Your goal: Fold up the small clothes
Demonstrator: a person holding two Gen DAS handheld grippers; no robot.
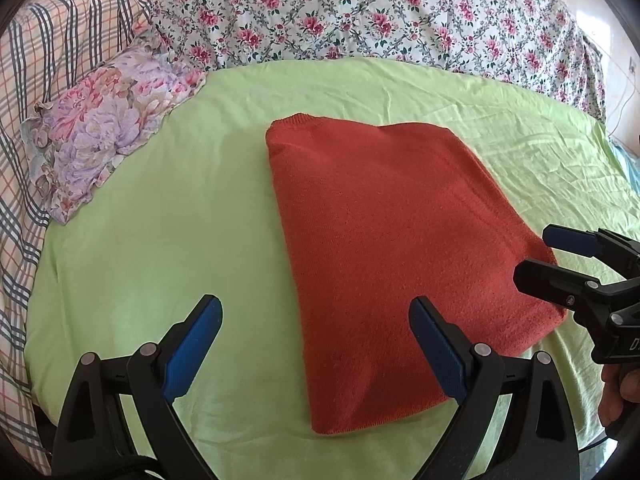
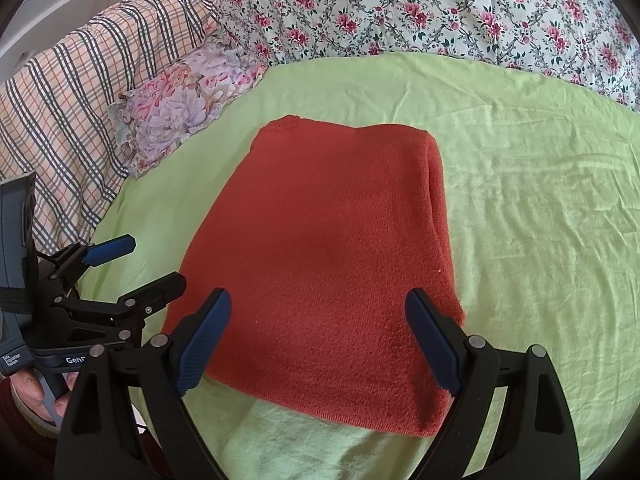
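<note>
A rust-red knitted garment (image 1: 384,248) lies folded into a flat rectangle on the green sheet (image 1: 160,220); it also shows in the right wrist view (image 2: 328,256). My left gripper (image 1: 316,308) is open and empty, held just above the garment's near left edge. My right gripper (image 2: 318,300) is open and empty, over the garment's near end. The right gripper also shows at the right edge of the left wrist view (image 1: 536,254), beside the garment's right corner. The left gripper shows at the left of the right wrist view (image 2: 156,260).
A small purple floral pillow (image 1: 104,132) lies at the sheet's far left. A plaid blanket (image 1: 24,80) and a floral quilt (image 1: 360,12) are heaped along the back. The green sheet (image 2: 540,220) stretches to the right of the garment.
</note>
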